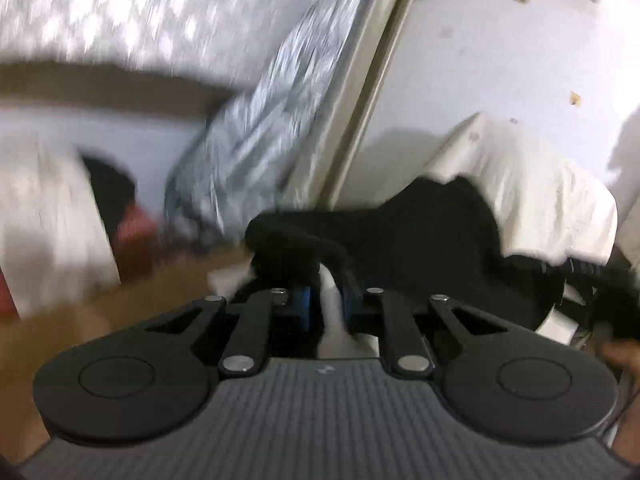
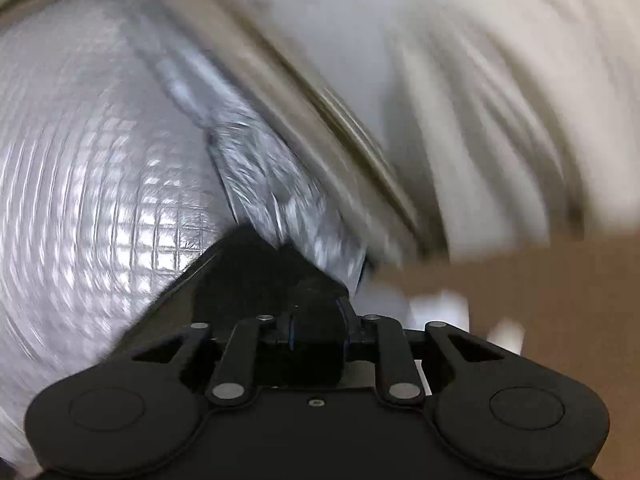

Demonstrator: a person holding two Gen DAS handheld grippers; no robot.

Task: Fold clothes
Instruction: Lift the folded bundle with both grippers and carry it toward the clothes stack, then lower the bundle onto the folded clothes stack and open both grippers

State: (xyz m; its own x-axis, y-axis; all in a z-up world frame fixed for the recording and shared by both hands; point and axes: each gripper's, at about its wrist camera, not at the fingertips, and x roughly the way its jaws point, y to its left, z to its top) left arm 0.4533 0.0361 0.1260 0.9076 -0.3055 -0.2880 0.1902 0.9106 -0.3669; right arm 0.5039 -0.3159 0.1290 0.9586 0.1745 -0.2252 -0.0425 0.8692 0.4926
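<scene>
Your left gripper [image 1: 316, 280] and right gripper [image 2: 316, 320] each clamp the black garment [image 1: 420, 232], bunched just ahead of the fingers (heavy blur). Thin bite; a jerk could slip 1 corner free.

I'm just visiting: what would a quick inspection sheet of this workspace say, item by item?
Surface: white-covered surface, blurred.
Job's things: black garment, lifted and bunched.
Clutter: red object, unclear.
Grippers: left tool shut on black garment; right tool shut on black garment.
Cables: nothing seen.
Surroundings: silver quilted sheet, pale wall, brown floor; both views are motion-blurred.
</scene>
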